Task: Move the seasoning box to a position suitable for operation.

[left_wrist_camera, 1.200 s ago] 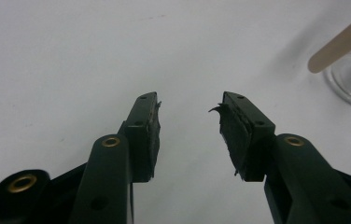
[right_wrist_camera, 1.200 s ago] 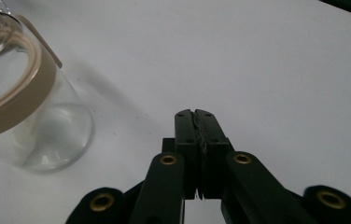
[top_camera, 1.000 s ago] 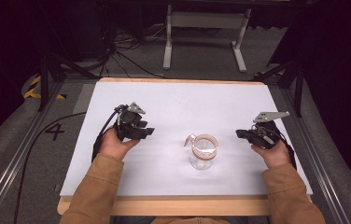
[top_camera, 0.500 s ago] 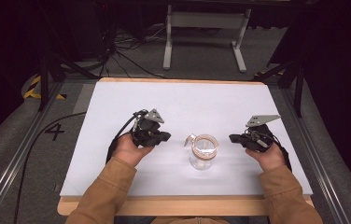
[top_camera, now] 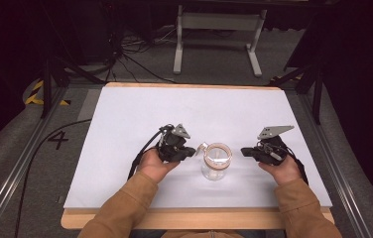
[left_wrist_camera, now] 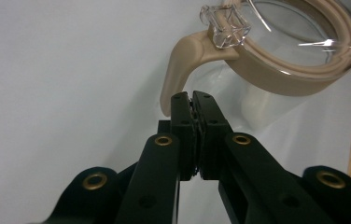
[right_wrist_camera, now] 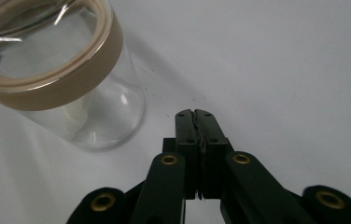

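A clear glass jar [top_camera: 215, 163] with a tan lid ring stands upright on the white table top [top_camera: 184, 119], near the front middle. A tan latch tab [left_wrist_camera: 183, 58] and a clear clasp [left_wrist_camera: 225, 23] hang off the jar's rim on its left side. My left gripper [top_camera: 190, 151] is shut, empty, its tips just short of that tab [top_camera: 202, 147]. In the left gripper view its tips [left_wrist_camera: 192, 100] sit right below the tab. My right gripper [top_camera: 246, 151] is shut and empty, a short way right of the jar [right_wrist_camera: 66, 74], tips [right_wrist_camera: 195, 116] over bare table.
The table's wooden front edge [top_camera: 194, 218] runs below the forearms. Metal rails [top_camera: 21, 173] flank the table on both sides. A white stand [top_camera: 219, 29] and cables [top_camera: 125, 49] lie on the floor behind.
My left gripper has moved right across the table, up to the jar's latch side. My right gripper has edged left toward the jar. Both stayed shut.
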`<state>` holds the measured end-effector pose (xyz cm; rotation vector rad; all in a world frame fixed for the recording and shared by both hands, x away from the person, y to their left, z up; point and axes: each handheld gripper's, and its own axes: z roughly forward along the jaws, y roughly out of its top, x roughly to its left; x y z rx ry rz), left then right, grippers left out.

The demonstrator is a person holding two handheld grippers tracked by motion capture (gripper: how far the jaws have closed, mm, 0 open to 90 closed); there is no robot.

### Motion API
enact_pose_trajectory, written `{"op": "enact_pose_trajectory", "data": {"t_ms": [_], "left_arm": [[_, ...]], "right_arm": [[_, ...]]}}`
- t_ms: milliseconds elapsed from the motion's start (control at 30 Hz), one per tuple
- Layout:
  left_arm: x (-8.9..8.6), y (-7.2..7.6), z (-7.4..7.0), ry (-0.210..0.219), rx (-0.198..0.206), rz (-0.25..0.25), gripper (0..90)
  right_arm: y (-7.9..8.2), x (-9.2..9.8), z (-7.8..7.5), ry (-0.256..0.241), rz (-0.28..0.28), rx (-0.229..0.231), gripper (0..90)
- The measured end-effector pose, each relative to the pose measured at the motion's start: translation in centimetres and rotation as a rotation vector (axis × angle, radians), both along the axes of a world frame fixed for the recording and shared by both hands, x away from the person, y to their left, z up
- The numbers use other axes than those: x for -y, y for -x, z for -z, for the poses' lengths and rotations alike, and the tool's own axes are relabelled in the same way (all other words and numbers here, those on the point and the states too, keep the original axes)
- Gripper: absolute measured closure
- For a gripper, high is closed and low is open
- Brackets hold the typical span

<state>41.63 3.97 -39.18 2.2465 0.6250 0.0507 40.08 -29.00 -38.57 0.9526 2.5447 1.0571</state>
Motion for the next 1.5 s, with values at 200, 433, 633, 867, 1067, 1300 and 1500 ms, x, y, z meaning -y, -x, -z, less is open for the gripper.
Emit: {"op": "enact_pose_trajectory", "data": {"t_ms": [200,433,633,867,1067,1300,1500], "left_arm": [[0.9,-0.1,1.1,-0.013,0.005,-0.012,87.7],[1.0,0.0,1.4,-0.059,0.026,-0.04,87.7],[1.1,-0.1,1.5,-0.059,0.038,-0.04,87.7],[1.3,-0.2,1.6,-0.064,0.041,-0.038,86.1],[1.6,-0.3,1.6,-0.07,0.08,-0.039,86.3],[2.0,-1.5,1.7,-0.052,0.073,-0.036,86.6],[2.6,-2.6,1.8,-0.043,0.074,-0.026,86.6]], "right_arm": [[0.0,-0.2,0.3,0.004,-0.005,-0.006,88.9],[0.0,-0.6,0.5,0.012,-0.018,-0.016,88.9],[0.0,-0.9,0.7,0.019,-0.03,-0.021,88.9],[0.2,-1.6,0.8,0.025,-0.057,-0.023,88.9],[0.5,-2.1,0.8,0.026,-0.068,-0.024,89.0],[1.3,-1.4,0.9,0.018,-0.05,-0.029,89.0],[2.1,-0.6,1.0,0.019,-0.024,-0.028,89.0]]}}
